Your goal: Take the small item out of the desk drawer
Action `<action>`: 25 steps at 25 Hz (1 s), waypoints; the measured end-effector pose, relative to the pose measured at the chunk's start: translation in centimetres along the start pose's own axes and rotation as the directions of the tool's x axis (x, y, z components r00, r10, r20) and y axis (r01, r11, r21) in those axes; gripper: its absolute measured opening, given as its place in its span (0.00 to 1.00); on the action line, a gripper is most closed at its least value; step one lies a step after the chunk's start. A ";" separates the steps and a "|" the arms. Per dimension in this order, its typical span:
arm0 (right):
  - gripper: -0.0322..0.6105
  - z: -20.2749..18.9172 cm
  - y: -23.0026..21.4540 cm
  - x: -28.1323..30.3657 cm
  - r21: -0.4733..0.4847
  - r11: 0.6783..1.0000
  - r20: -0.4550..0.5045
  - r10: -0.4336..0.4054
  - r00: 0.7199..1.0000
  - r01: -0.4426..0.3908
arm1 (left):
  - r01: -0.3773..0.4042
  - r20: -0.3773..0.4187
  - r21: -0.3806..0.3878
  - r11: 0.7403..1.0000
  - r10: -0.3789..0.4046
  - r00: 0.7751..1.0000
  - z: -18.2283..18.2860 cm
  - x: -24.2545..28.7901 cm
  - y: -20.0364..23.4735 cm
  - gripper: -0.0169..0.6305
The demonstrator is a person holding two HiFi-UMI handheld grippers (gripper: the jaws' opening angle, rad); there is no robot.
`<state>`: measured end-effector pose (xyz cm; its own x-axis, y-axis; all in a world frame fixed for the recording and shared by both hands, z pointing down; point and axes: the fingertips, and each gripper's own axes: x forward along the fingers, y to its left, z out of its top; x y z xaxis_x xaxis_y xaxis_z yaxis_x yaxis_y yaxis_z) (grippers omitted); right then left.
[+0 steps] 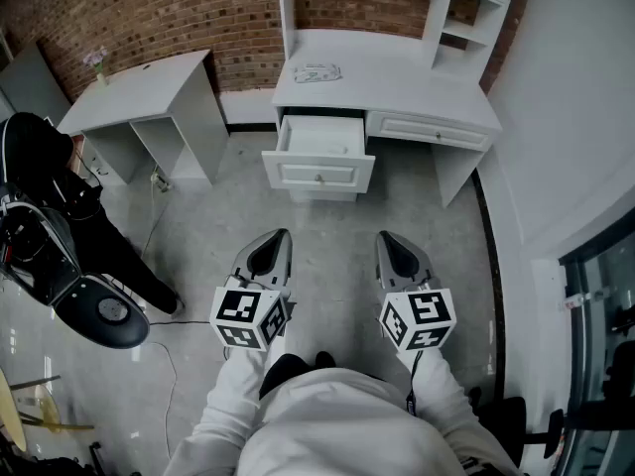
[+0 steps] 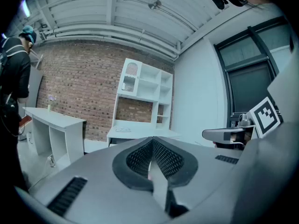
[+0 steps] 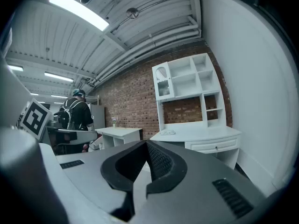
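Left hand-held gripper (image 1: 276, 241) and right hand-held gripper (image 1: 389, 239), held side by side and roughly level above the floor (image 1: 327, 216), well apart from the furniture. In its own view, the pads of the left hand-held gripper (image 2: 152, 141) are pressed together at the tip with nothing between them. The right hand-held gripper (image 3: 146, 143) is likewise fully closed and empty. Ahead stands the white bench (image 1: 397, 82), whose left drawer (image 1: 317, 175) is already pulled out, while the second drawer (image 1: 429, 130) beside it is shut. The small item cannot be made out: the part of the open drawer's interior that shows looks plain white. A flat pale thing (image 1: 317, 72) lies on the bench top above the drawer, and whether it is the item cannot be told. Judged from this, the opening step is done. The approach, the reach into the drawer, the grasp and the lift-out remain.
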<state>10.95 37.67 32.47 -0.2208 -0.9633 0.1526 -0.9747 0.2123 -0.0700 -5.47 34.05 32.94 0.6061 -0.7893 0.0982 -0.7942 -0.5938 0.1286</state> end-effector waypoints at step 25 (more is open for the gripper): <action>0.09 -0.2 -1.5 11.8 0.026 0.999 -0.028 -0.019 0.999 0.020 | 0.006 -0.029 -0.046 0.999 -0.008 1.000 -0.4 9.9 9.3 0.05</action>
<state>9.77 25.98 34.55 -0.2028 -0.9622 0.1817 -0.9777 0.1885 -0.0927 -6.88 20.80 35.50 0.6131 -0.7799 0.1260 -0.7876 -0.5910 0.1742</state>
